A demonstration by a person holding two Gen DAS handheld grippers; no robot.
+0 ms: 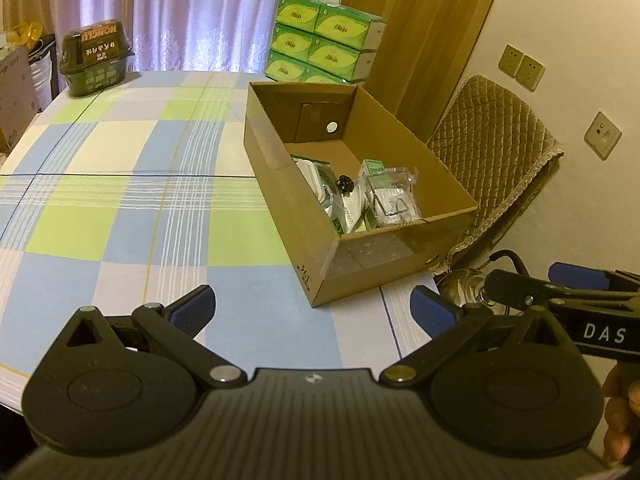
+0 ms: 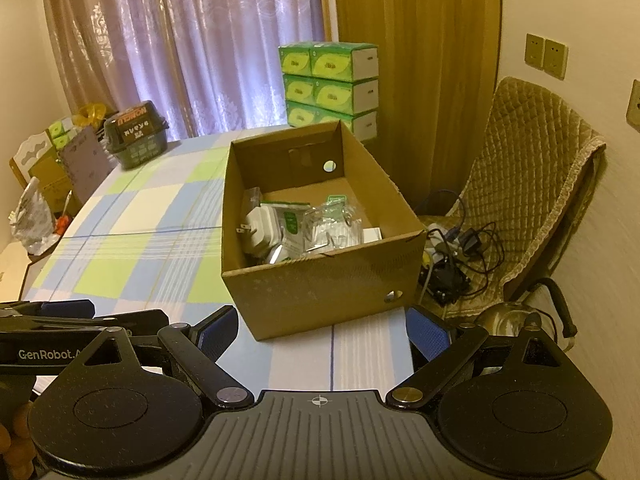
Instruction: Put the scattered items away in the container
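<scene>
You are holding both grippers, left gripper (image 1: pixel 312 314) and right gripper (image 2: pixel 322 330), jaws spread and empty, below the filled box (image 2: pixel 320 280); nothing loose is showing on the table (image 1: pixel 120 184), so check for strays.

We see a tablecloth (image 1: pixel 120 184) checked in pale blue, lime green and cream, a plain brown cardboard box (image 2: pixel 320 292), green-and-white tissue boxes (image 2: pixel 330 80), and blue-padded black gripper fingers (image 1: pixel 192 312).
</scene>
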